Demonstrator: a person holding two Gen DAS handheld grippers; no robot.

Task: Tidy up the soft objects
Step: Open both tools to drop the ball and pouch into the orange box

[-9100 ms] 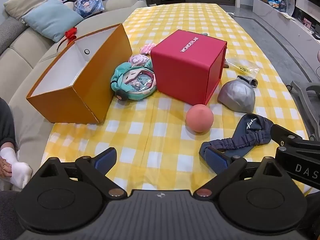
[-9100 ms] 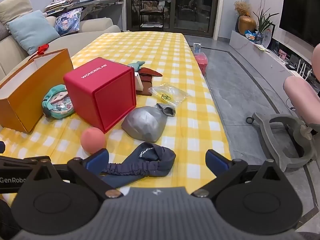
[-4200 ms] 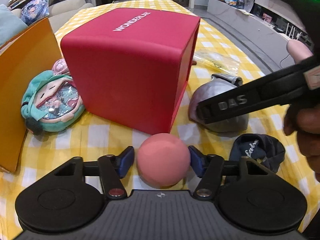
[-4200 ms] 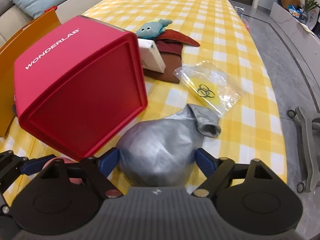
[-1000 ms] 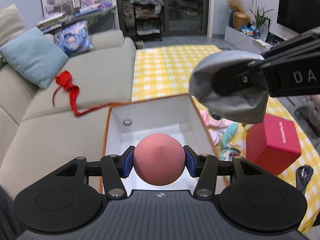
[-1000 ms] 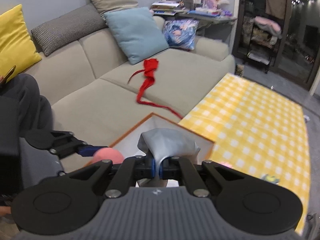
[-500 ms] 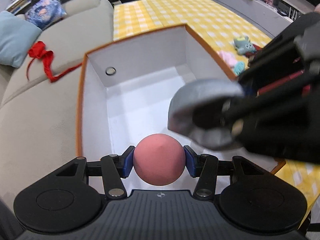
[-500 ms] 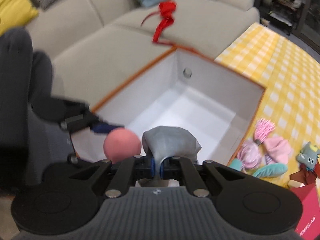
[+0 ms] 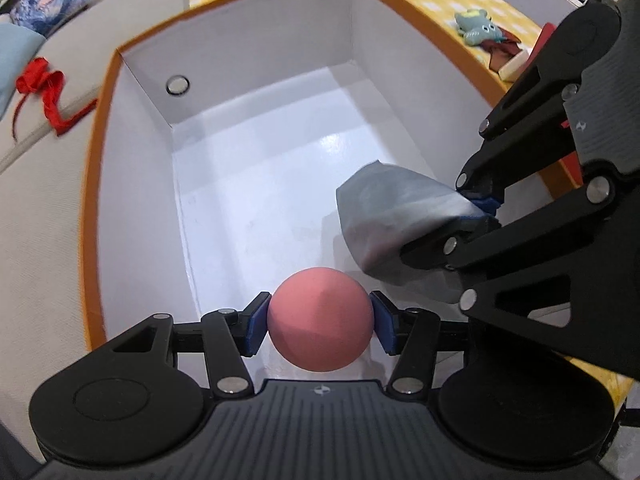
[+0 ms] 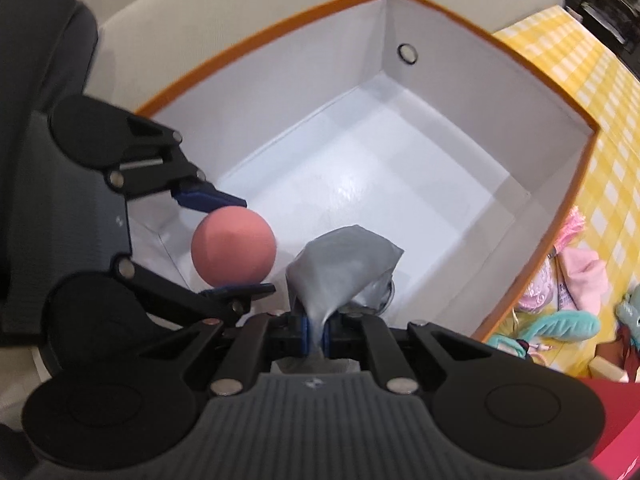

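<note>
Both hand-held grippers have dropped lower over the orange box than half a second ago, so its white floor now fills much of each view and the sofa has slid toward the edges. Left hand-held gripper is closed on the pink ball, its 2 blue pads pressed against opposite sides of the ball, which hangs above the near end of the box interior without touching the floor. Right hand-held gripper is pinched nearly shut on a fold of the silver pouch; the pouch's crumpled body sticks out ahead of the fingertips over the box's inside, just beside the ball and to its right. From the left wrist view the pouch sits between the ball and the box's right wall, and whether it touches the floor cannot be told. A round metal eyelet shows in the far end wall of the box. A red ribbon lies on the beige sofa beyond the left rim. On the yellow checked worktop outside the right wall lie a teal plush toy and some pink soft items, with a corner of the red box at the lower right.
</note>
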